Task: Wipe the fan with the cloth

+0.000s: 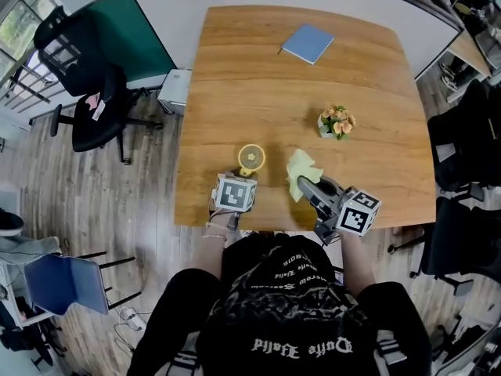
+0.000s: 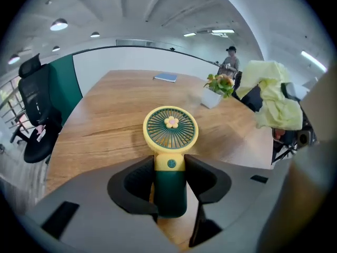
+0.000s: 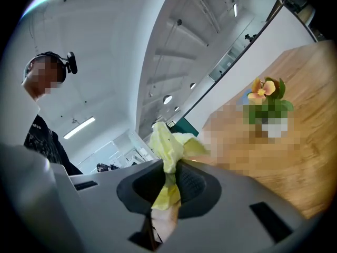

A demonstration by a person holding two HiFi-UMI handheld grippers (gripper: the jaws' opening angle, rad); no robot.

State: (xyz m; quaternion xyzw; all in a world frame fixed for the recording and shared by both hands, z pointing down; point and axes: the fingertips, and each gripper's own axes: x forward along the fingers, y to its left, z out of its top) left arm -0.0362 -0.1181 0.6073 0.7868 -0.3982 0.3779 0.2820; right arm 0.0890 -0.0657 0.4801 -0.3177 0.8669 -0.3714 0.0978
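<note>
A small hand fan with a round yellow head (image 2: 170,128) and a dark green handle (image 2: 170,191) is held upright over the near part of the wooden table (image 1: 258,84). My left gripper (image 2: 171,186) is shut on the handle, one pad on each side. From the head view the fan (image 1: 250,158) shows just beyond the left gripper (image 1: 243,177). A crumpled pale yellow cloth (image 3: 168,144) is pinched in my right gripper (image 3: 171,186), which is shut on it. The cloth (image 1: 301,172) hangs in the air just right of the fan, apart from it, ahead of the right gripper (image 1: 309,186).
A white pot of orange flowers (image 1: 337,122) stands on the right half of the table. A blue notebook (image 1: 308,43) lies at the far side. A black office chair (image 1: 90,92) stands left of the table, and more chairs to the right (image 1: 462,147).
</note>
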